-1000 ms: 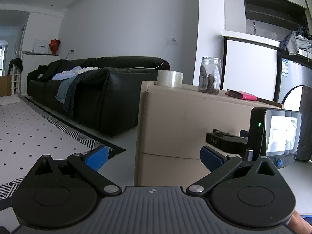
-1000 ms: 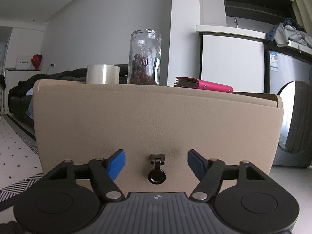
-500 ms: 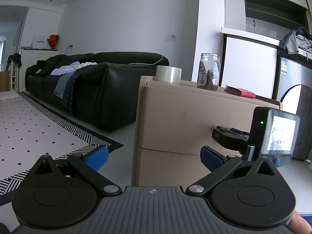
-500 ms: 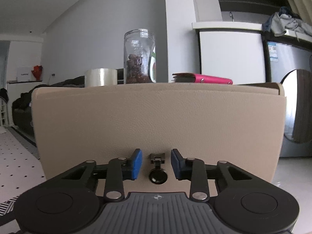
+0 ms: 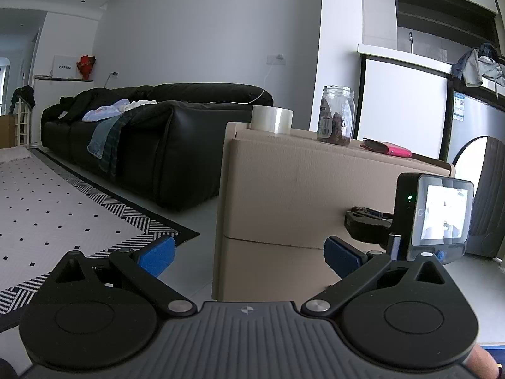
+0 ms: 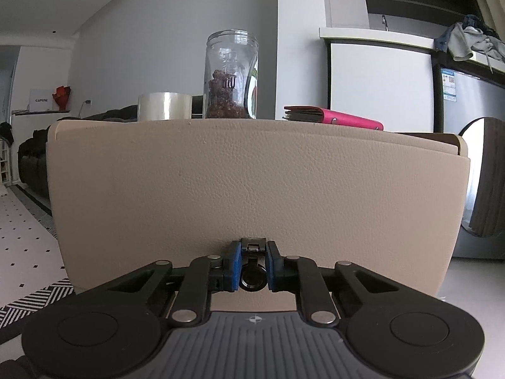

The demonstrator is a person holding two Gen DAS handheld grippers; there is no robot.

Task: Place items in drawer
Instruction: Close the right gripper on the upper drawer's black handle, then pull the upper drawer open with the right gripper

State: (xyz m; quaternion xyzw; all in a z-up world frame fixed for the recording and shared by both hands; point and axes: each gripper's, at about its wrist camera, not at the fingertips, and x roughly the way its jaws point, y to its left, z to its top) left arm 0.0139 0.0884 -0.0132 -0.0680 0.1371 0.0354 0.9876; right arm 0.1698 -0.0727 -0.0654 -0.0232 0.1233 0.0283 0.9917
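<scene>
Beige drawer front (image 6: 252,189) in pebbled matt leather-look, small dark glossy metal ring pull (image 6: 252,276), clear glass jar (image 6: 232,75), glossy translucent plastic tape roll (image 6: 164,106), shiny black leather sofa (image 5: 176,132), matt black plastic tool (image 6: 252,268) with blue pads.

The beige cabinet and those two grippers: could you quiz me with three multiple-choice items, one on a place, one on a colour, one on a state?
1. Where does the glass jar stand on the beige cabinet?
A. Between the tape roll and the wallet
B. Left of the tape roll
C. On the floor

2. What colour is the wallet?
A. Green
B. Pink
C. Yellow

3. How is the right gripper?
A. Wide open, away from the cabinet
B. Holding the jar
C. Shut on the drawer pull

Answers: 1 A, the jar sits in the middle of the row on top. 2 B, its cover is bright pink. 3 C, its blue pads press both sides of the pull, while the left gripper hangs open.
</scene>
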